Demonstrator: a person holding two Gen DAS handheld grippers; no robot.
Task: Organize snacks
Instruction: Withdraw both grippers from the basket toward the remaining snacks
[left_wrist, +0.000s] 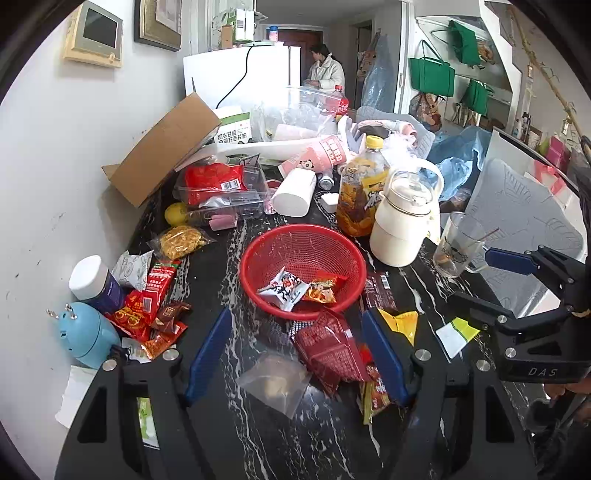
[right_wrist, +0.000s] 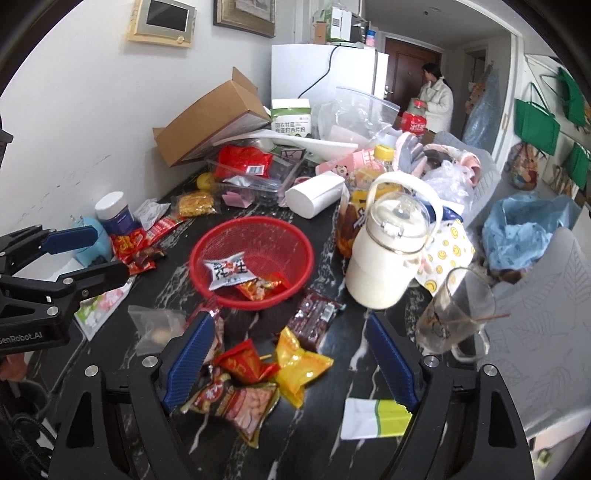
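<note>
Leftmost, the left gripper (right_wrist: 88, 254), marked "GenRobot.AI", hangs with jaws apart and holds nothing, just before a red basket (right_wrist: 255, 236) containing 2 packets, 1 white packet (right_wrist: 226, 274) printed "花生". Further right, the right gripper (right_wrist: 291, 365) gapes wide over a yellow packet (right_wrist: 300, 363), gripping nothing, and its body reads "DAS" in the left wrist view.

Both views are bright and evenly lit by soft daylight, with only faint shadows under the clutter. The dark table (left_wrist: 332, 435) shows mild sheen but no hard glare. Fisheye distortion bends the wall (left_wrist: 55, 166) and door frames, and black vignetting fills the corners. Focus is sharp throughout.
</note>
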